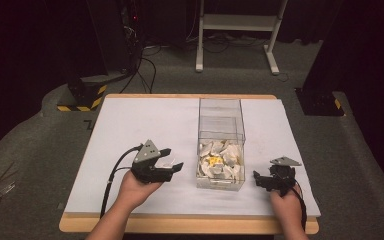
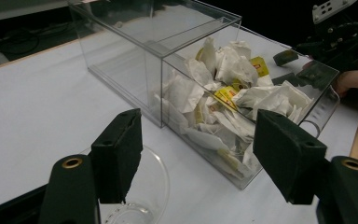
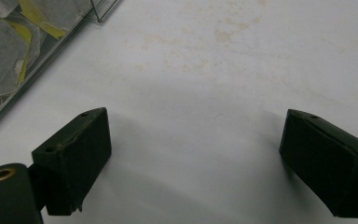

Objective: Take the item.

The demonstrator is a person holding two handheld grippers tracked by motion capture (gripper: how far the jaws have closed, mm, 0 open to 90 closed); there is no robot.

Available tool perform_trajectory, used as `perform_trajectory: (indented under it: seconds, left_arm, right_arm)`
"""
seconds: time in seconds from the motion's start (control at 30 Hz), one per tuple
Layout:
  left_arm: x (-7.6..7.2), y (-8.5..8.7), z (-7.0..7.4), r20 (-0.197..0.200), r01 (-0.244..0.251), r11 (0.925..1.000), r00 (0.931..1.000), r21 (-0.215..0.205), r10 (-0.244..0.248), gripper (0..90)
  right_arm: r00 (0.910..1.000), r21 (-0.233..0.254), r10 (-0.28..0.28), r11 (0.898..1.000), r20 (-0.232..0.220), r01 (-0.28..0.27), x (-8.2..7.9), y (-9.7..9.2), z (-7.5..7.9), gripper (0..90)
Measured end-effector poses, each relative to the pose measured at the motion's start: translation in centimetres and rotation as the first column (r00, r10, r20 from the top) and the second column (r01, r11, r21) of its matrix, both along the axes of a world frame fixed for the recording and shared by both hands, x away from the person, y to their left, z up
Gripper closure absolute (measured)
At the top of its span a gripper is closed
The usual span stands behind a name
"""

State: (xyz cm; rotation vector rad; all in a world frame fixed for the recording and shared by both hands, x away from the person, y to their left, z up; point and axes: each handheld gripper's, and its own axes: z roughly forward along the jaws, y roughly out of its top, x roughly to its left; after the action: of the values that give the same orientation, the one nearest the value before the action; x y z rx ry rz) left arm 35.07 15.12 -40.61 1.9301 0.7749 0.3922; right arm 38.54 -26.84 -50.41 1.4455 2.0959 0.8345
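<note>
Centrally, a clear rectangular plastic box [image 1: 220, 131] holds crumpled paper sachets [image 1: 220, 160].

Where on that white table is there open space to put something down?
The far left of the white table, beyond the left tongs, is bare, as is the strip right of the clear box. It is crowded near the box's packet-filled front end, between both tongs, where a glass dish sits.

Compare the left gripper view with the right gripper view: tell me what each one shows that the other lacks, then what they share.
Left gripper view alone: a clear glass cup lying under the left gripper, the box's empty far compartment, and the right gripper beyond. Right gripper view alone: faint brownish stains on the table cover ahead of the right gripper. Shared: the clear box of tea bags, the white cover, and open jaws.
</note>
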Motion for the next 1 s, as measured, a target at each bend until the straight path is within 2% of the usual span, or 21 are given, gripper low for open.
perform_trajectory:
  seconds: [0.4,0.53,1.0]
  left_arm:
    - [0.5,-2.7,0.0,0.000,0.057,0.9983,0.9984,0.015,-0.057,35.4]
    - [0.8,-3.6,-0.2,-0.011,0.071,0.9973,0.9974,0.016,-0.071,36.0]
    - [1.5,-6.3,-0.7,-0.026,0.129,0.9911,0.9913,0.030,-0.129,38.7]
  right_arm:
    - [1.0000,0.001,0.000,1.000,0.000,0.000,0.0,0.0,0.0,8.7]
    - [1.0000,0.000,0.001,1.000,0.001,-0.001,0.0,0.0,0.0,8.7]
    - [1.0000,0.000,0.001,1.000,0.001,-0.001,0.0,0.0,0.0,8.8]
